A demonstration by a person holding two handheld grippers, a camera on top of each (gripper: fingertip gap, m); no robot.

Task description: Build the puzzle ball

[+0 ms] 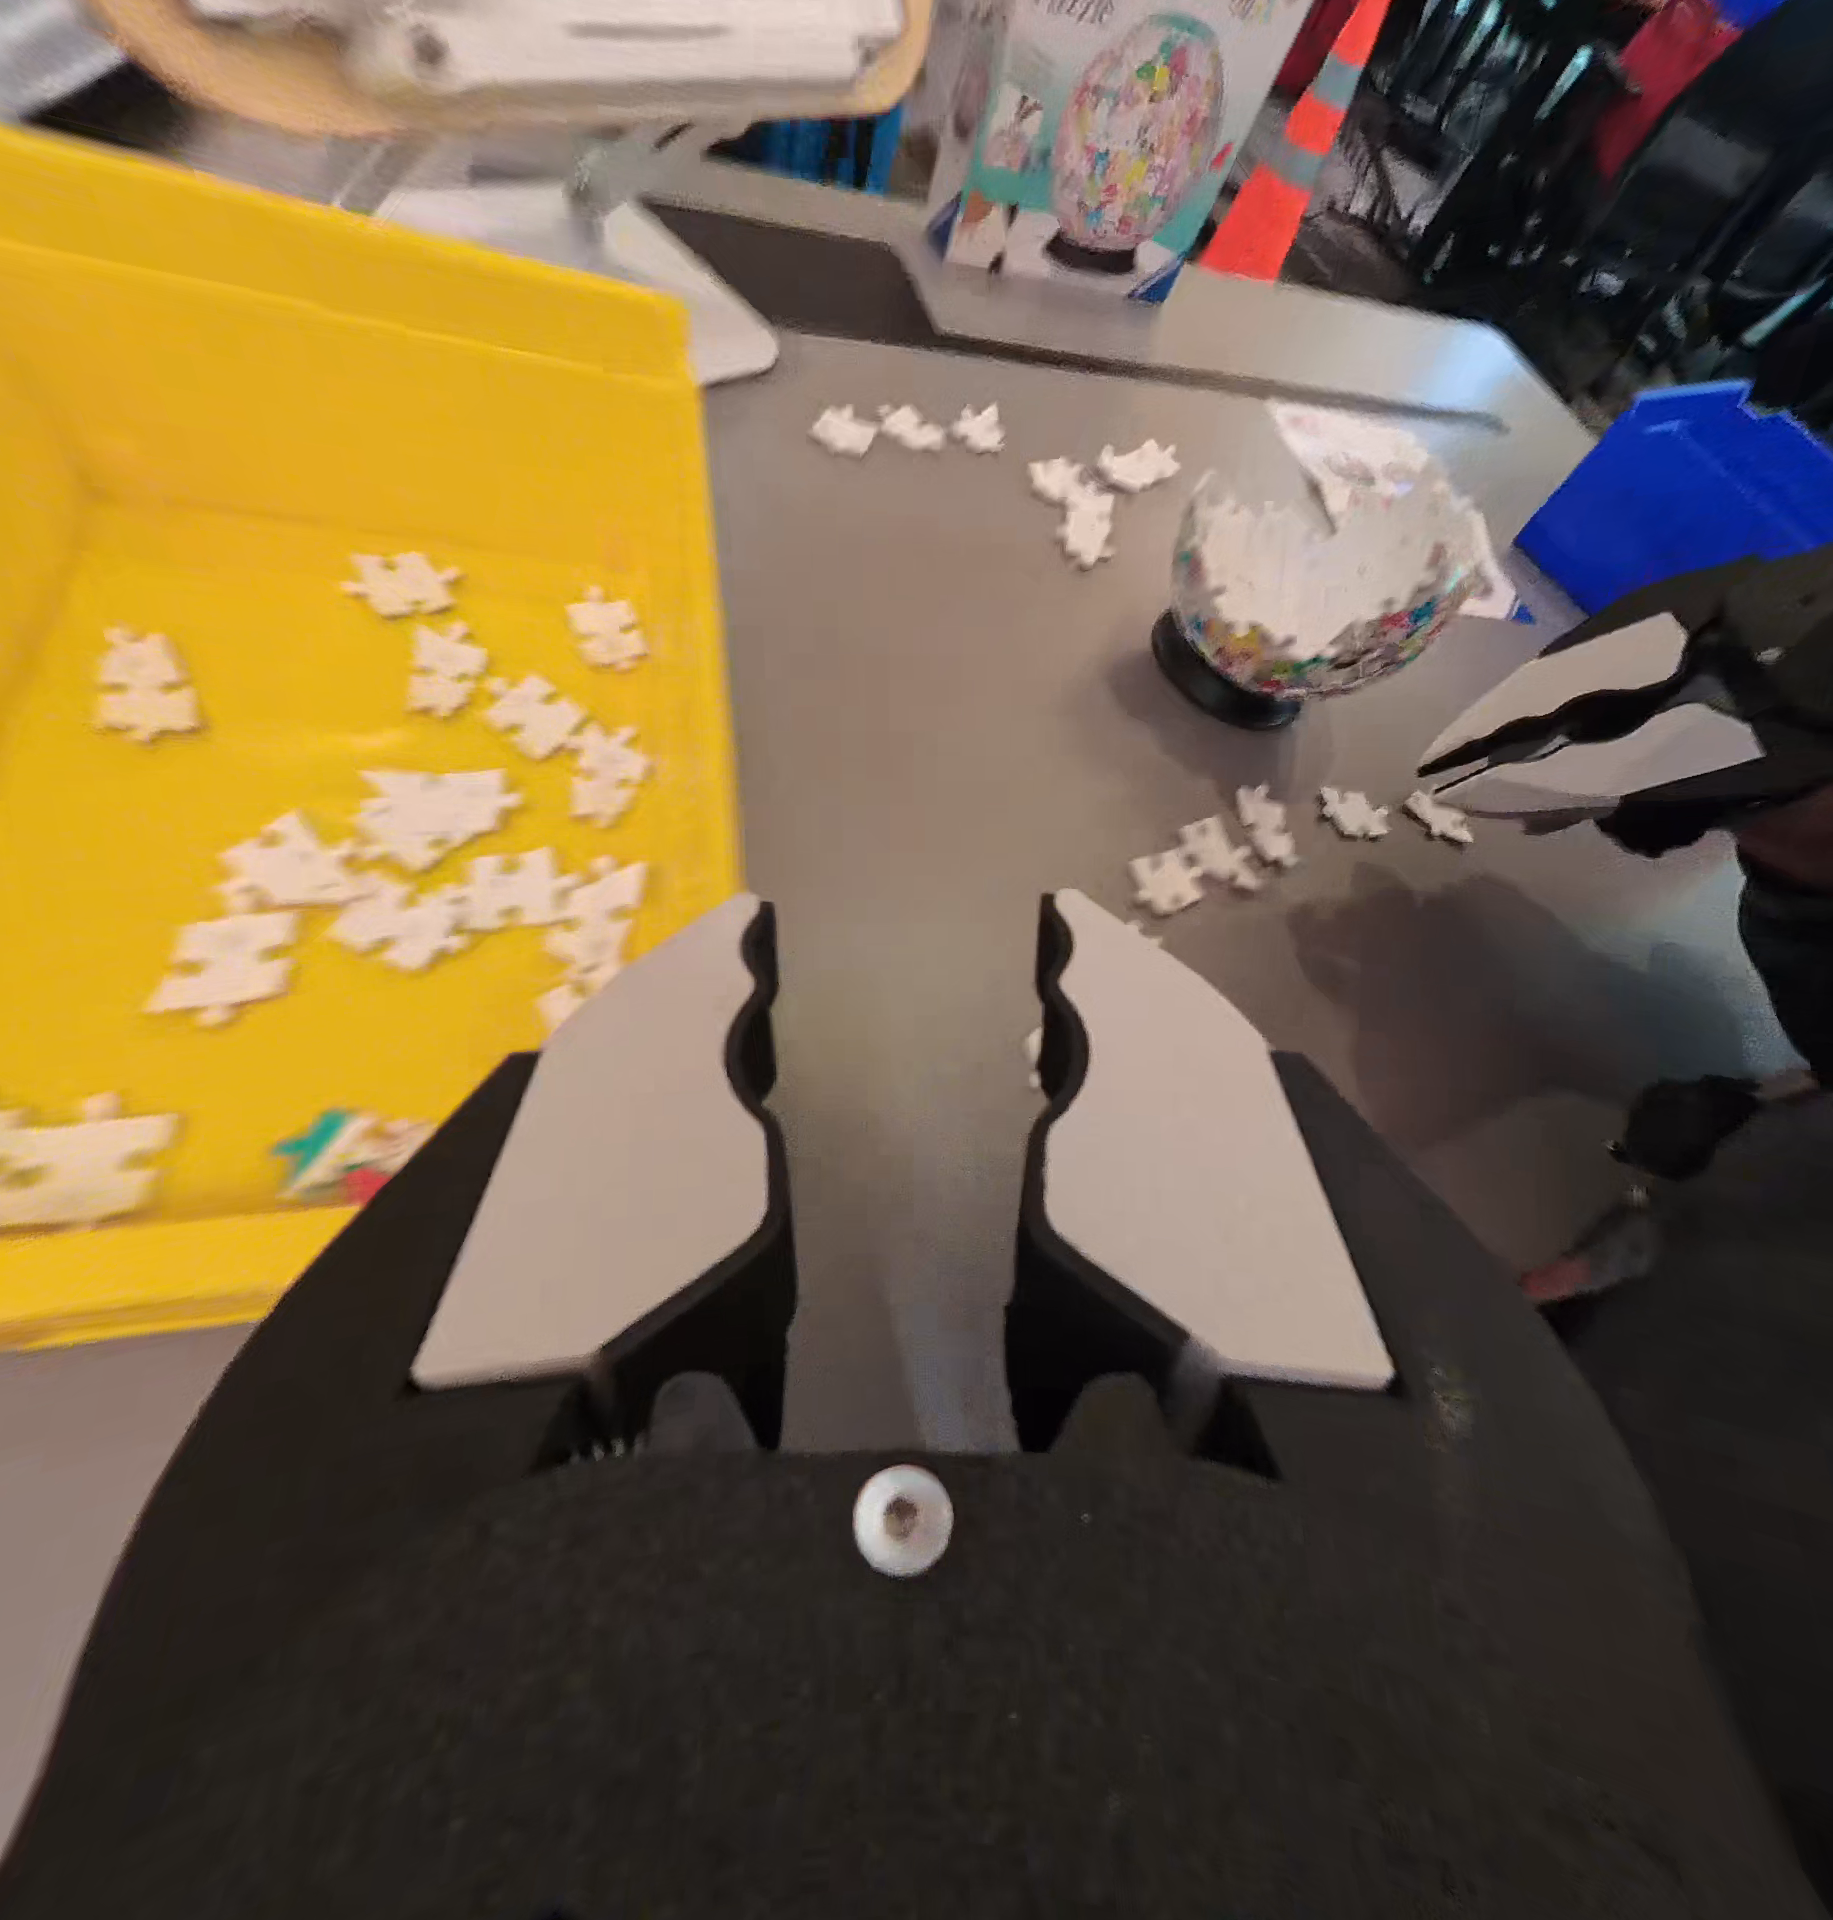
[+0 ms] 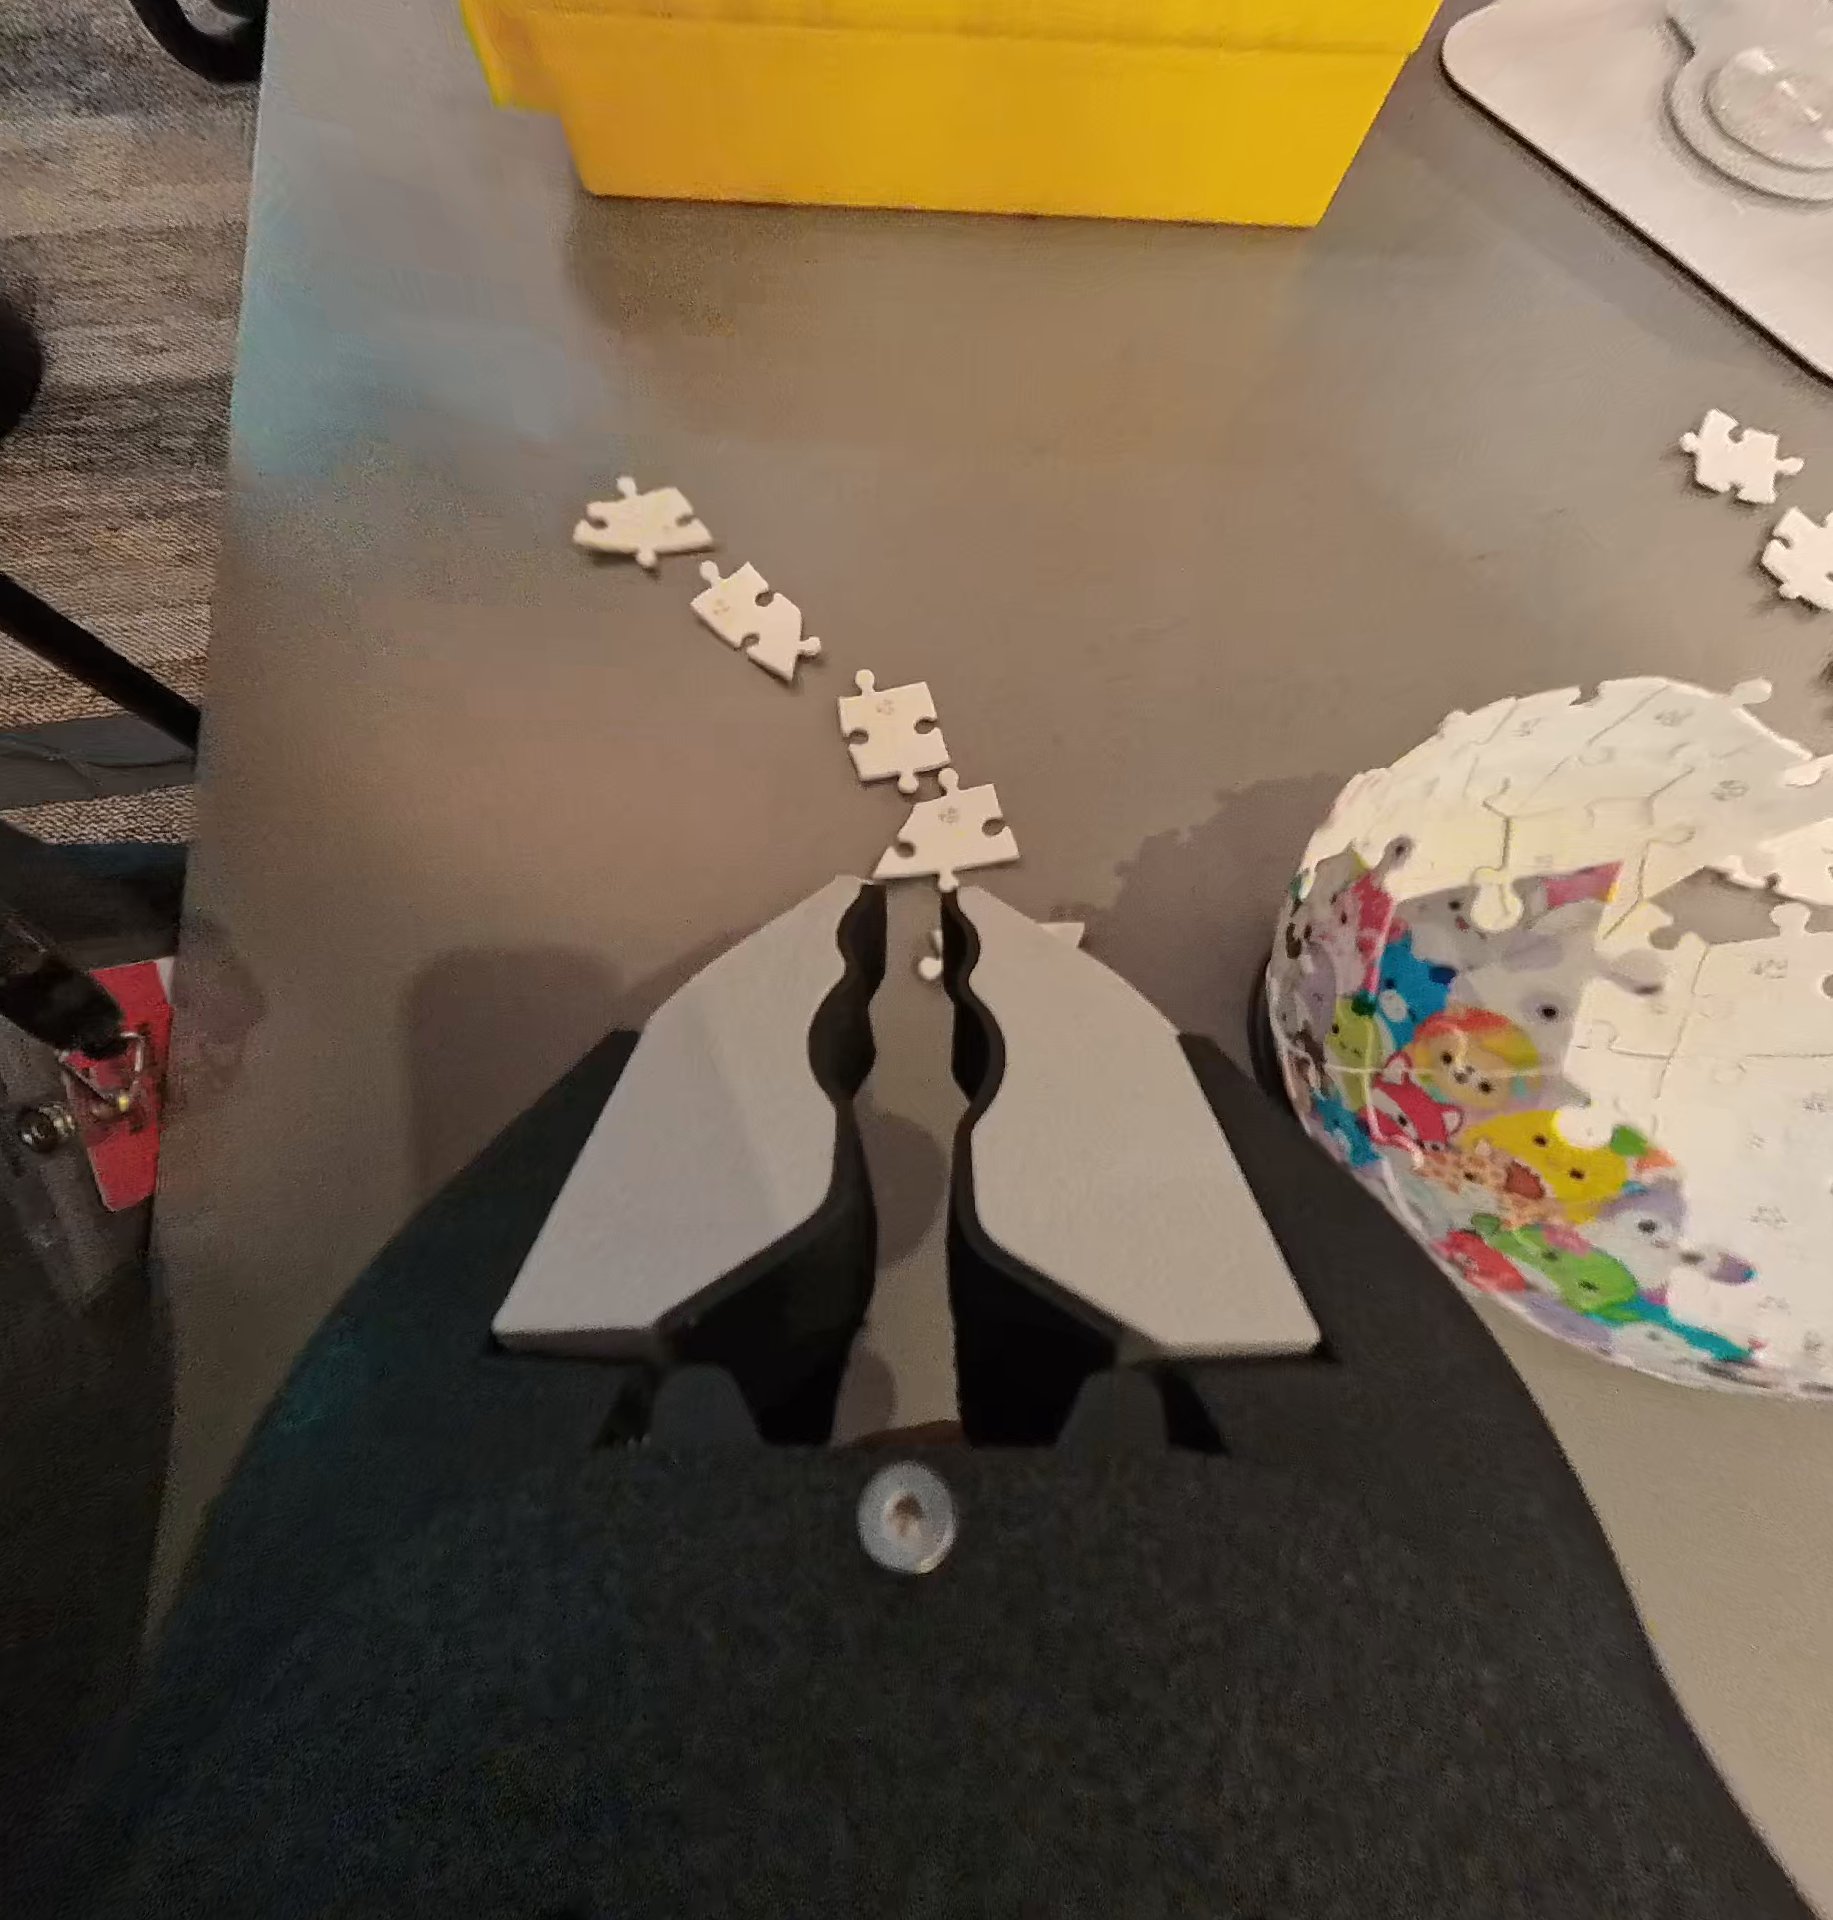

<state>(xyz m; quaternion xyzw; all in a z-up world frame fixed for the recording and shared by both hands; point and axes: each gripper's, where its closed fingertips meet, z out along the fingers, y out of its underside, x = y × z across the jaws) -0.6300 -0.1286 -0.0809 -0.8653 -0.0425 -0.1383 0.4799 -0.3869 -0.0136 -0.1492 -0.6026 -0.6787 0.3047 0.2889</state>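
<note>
The half-built puzzle ball (image 1: 1317, 603) sits on a black stand (image 1: 1218, 691), white inside and colourful outside; it also shows in the right wrist view (image 2: 1577, 1039). A row of white loose pieces (image 2: 891, 732) lies on the grey table (image 2: 995, 416). My right gripper (image 2: 907, 896) hovers over the near end of that row, jaws a narrow gap apart and empty; one piece (image 2: 948, 836) lies just past its tips and another is partly hidden under its right finger. It also shows in the left wrist view (image 1: 1437, 774). My left gripper (image 1: 907, 914) is open and empty above the table beside the yellow bin (image 1: 320, 343).
The yellow bin holds several white pieces (image 1: 424, 810). More loose pieces (image 1: 1083, 499) lie behind the ball. The puzzle's box (image 1: 1099, 135) stands at the back, with a blue bin (image 1: 1701, 488) at the right. A white stand base (image 2: 1660, 197) sits at the far right. The gap from one gripper's tips to the other's is roughly 25 cm.
</note>
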